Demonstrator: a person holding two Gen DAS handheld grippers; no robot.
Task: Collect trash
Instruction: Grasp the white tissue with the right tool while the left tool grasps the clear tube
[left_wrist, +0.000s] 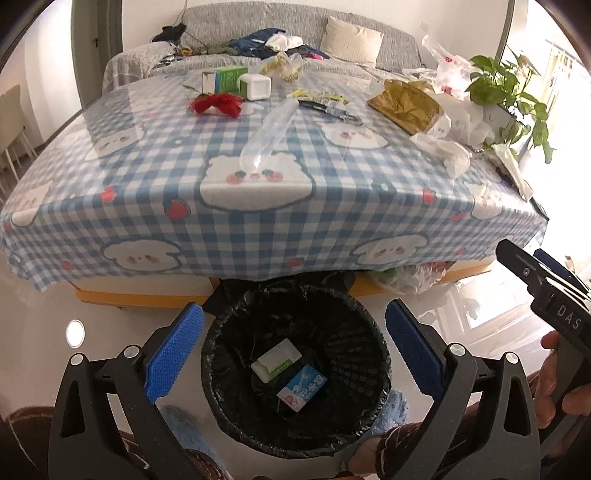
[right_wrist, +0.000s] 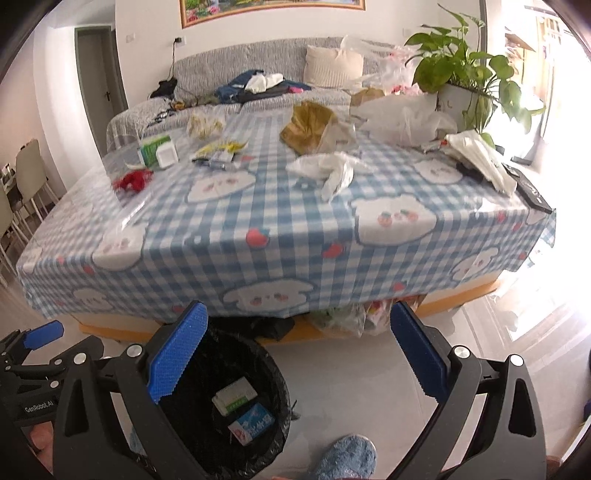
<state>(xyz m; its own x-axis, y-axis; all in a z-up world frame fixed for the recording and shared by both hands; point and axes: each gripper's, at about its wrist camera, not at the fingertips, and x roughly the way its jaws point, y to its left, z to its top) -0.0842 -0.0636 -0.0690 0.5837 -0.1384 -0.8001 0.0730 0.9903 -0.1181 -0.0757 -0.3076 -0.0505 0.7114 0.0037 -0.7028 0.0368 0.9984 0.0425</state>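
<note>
Checked tablecloth littered; sofa behind; glossy floor.

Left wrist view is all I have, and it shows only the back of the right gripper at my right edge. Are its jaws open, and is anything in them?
Observer: The right gripper is open, with nothing between its blue pads.
Operator: How is it lined up with the bin?
Observer: In its own camera the bin sits low and left, partly behind one finger, so the gap between the jaws looks onto bare floor to the bin's right.
Operator: What is the dark thing at the table's right corner?
Observer: A flat black object lies on the tablecloth at that corner, next to white papers. I cannot tell what it is.
</note>
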